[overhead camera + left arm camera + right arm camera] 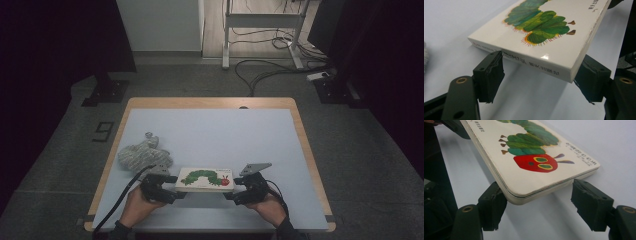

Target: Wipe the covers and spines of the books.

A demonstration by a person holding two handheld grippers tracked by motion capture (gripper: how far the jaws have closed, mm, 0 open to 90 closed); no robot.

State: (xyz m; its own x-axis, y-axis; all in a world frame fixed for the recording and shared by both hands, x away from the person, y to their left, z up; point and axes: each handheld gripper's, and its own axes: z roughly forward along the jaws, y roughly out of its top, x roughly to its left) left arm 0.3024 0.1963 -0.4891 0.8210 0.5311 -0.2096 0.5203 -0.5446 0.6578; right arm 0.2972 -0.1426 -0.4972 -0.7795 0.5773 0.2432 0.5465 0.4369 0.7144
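Note:
A white board book (205, 179) with a green caterpillar on its cover lies at the near middle of the table, lengthwise between my two grippers. My left gripper (176, 186) is at the book's spine end (544, 30). Its jaws stand on either side of that end, one pad (489, 75) at the spine's lower edge and the other partly hidden behind the corner. My right gripper (234, 189) is at the end with the red head (534, 162). There one pad (492, 205) sits under the near corner and the other (591, 205) stands apart from the book.
A grey knitted soft toy (142, 154) lies just left of the book, behind my left gripper. The pale blue mat (215, 130) covers the wooden table, which ends close behind my hands. Cables and a desk frame (260, 30) are on the floor beyond.

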